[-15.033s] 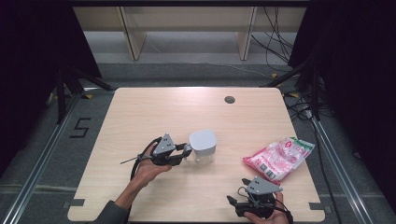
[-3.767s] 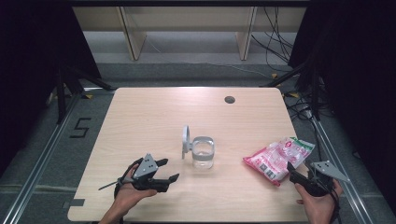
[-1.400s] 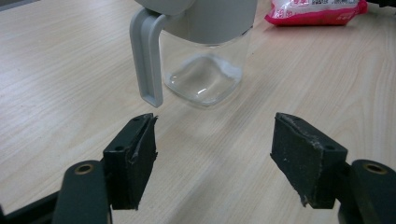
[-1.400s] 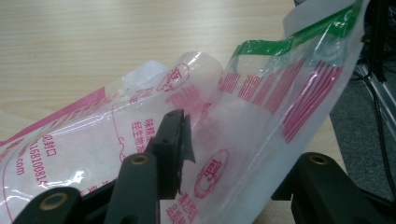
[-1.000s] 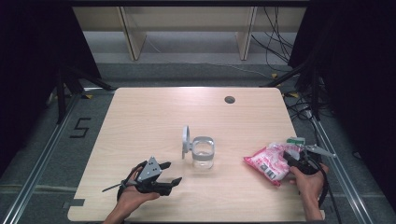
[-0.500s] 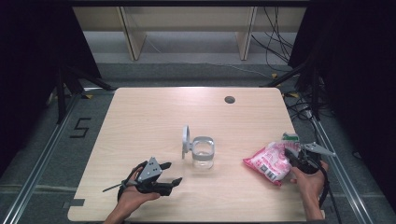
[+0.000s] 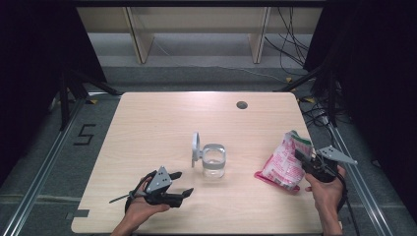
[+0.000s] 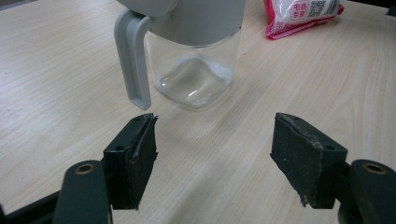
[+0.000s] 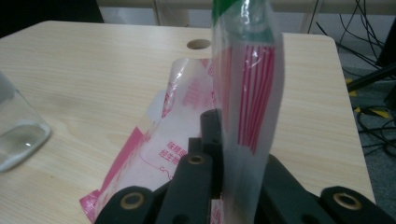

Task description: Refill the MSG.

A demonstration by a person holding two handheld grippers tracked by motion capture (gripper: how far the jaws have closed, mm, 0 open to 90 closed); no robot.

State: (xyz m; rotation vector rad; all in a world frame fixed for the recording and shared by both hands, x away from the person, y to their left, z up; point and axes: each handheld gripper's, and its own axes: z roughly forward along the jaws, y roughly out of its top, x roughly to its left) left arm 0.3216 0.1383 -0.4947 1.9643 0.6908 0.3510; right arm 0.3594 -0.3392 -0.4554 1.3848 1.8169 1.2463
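Pale wooden table (image 7: 147,128), broad and rectangular. Near right edge, pink-and-white plastic snack bag (image 7: 284,164), one end lifted, other end down on wood. At centre, clear square glass jar (image 7: 214,161), grey flip lid standing open. Right gripper (image 7: 304,158) pinched tight on bag's upper edge. Left gripper (image 8: 215,154) resting near front edge, pads spread, nothing between.
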